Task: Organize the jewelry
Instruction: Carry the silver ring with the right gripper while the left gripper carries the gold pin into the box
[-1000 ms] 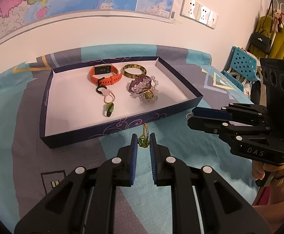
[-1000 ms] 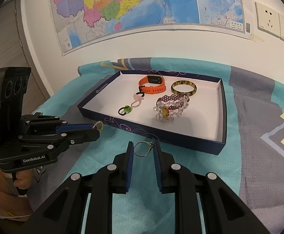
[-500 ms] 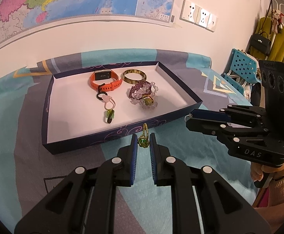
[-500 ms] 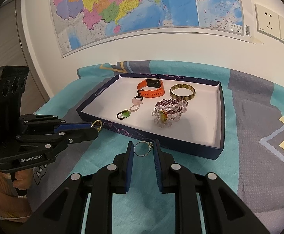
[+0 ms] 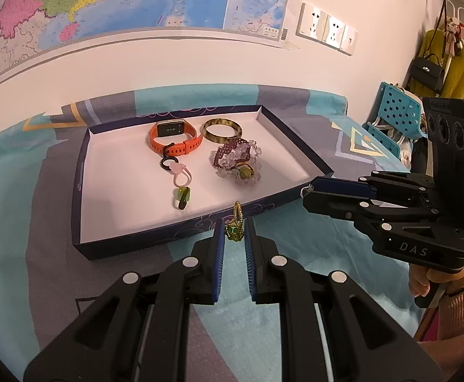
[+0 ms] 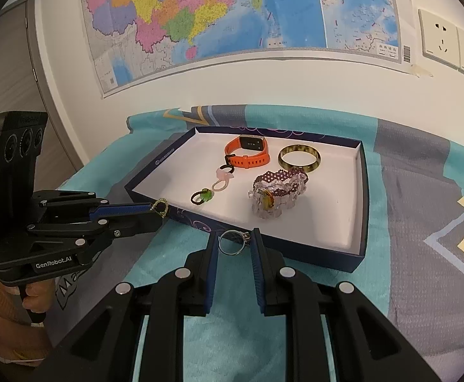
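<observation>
The left gripper (image 5: 234,234) is pinching a gold ring with a green stone (image 5: 233,229), and the right gripper (image 6: 234,242) is clamping a thin silver ring (image 6: 230,242). Both are hovering just short of the navy, white-lined shallow tray (image 6: 363,222) at twelve o'clock. The carrying step seems under way; next, each ring needs lifting over the near wall and releasing on bare lining.

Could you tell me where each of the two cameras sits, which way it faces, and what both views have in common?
Left wrist view: sits on the left gripper, looking forward and down along its fingers, which pinch a gold ring with a green stone; the right gripper and hand show at right.
Right wrist view: sits on the right gripper, which pinches a silver ring; the left gripper shows at left.
Shared: the navy tray holding the orange watch, and the wall map.
</observation>
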The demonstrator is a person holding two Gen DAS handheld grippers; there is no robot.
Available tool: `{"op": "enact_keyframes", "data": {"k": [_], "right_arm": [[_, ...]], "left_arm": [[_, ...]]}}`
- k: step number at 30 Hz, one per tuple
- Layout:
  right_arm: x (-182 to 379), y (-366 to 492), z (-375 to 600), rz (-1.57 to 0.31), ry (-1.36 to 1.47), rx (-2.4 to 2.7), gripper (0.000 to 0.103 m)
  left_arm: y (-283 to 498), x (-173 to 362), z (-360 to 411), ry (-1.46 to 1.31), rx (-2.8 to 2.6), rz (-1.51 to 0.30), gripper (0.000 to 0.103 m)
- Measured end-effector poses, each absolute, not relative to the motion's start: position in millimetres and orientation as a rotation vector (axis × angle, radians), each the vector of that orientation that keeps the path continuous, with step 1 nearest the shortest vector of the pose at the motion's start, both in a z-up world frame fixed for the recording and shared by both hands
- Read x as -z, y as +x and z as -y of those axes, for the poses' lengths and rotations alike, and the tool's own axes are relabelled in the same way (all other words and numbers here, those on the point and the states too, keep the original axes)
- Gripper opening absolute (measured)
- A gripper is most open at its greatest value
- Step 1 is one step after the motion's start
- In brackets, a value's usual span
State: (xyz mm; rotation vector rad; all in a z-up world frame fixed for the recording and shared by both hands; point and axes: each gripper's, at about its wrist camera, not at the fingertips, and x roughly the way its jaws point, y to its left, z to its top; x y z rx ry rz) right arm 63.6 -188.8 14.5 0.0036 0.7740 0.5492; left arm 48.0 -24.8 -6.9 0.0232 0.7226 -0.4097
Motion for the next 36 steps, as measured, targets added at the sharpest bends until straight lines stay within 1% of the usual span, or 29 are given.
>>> {"op": "enact_keyframes", "data": {"k": [36], "right_arm": [[-19.4, 83.5, 190.4, -0.762, 0.019, -0.552, 0.019]], "left_arm": [[67.8, -3.7, 30.6, 0.034, 0.398, -0.702, 0.013]]}}
